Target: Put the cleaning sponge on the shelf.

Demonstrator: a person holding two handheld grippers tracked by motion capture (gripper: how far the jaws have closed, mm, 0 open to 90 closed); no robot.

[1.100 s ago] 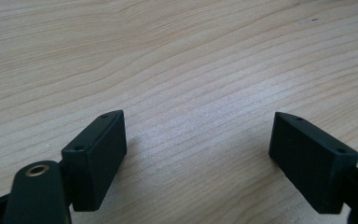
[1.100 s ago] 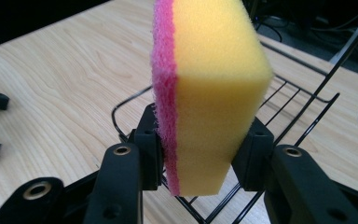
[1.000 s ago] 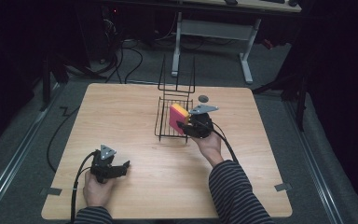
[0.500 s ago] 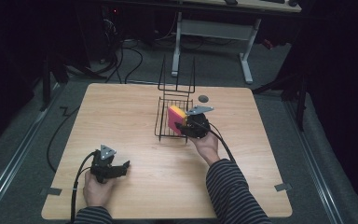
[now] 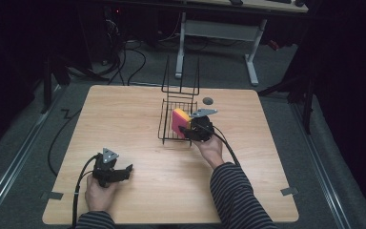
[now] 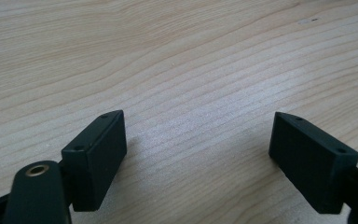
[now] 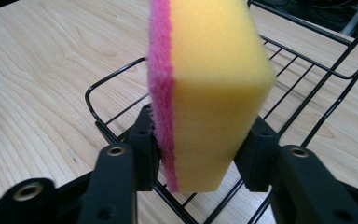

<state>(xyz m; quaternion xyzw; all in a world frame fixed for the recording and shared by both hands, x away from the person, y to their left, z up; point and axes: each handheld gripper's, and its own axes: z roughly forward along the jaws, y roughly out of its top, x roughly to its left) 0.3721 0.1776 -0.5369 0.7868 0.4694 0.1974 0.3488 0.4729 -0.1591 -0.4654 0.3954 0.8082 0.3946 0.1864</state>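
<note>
sponge (image 7: 209, 88): clamped in right gripper (image 7: 198, 147) over wire basket (image 5: 167, 125), not yet released
left gripper (image 6: 198, 154): open, idle on surface (image 5: 138, 109)

I see a light wooden bench (image 5: 124, 119) with a small dark round disc (image 5: 208, 100) lying near its far edge, and a grey tape strip at its near left corner (image 5: 51, 195) and near right corner (image 5: 289, 191). Beyond it, on the grey floor (image 5: 290, 124), I see black cables (image 5: 124, 62) and a white-legged desk (image 5: 251, 57).
</note>
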